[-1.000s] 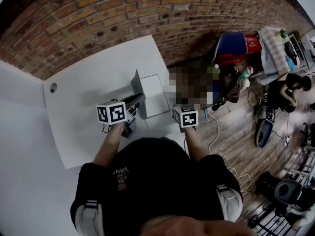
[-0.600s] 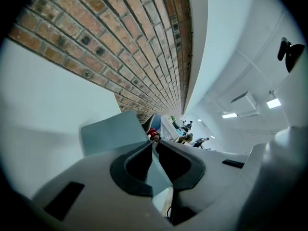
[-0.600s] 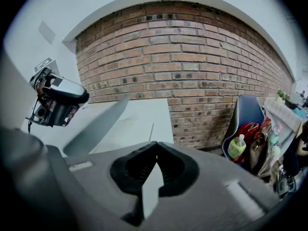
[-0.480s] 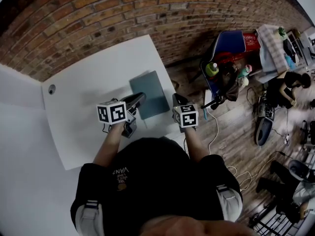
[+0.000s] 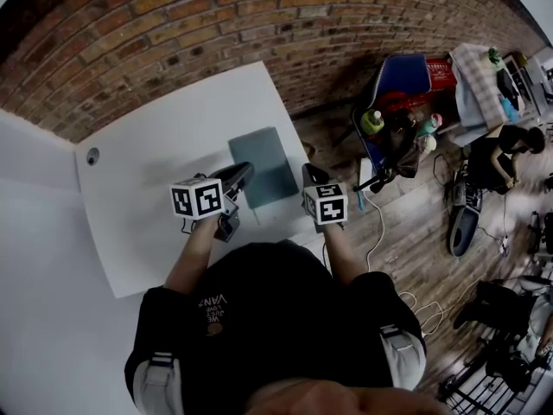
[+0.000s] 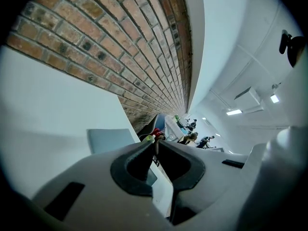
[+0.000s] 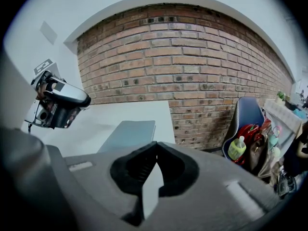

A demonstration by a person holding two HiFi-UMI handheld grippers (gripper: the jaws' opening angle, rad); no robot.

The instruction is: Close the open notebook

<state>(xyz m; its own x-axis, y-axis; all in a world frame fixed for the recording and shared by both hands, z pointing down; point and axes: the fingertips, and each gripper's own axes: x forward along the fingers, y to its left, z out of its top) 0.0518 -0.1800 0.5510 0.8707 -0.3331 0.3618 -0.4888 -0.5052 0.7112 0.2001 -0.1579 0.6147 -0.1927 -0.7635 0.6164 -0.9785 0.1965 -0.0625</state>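
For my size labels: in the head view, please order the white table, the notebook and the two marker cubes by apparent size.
1. white table
2. notebook
3. left marker cube and right marker cube: alike, unranked; both are nearer the camera.
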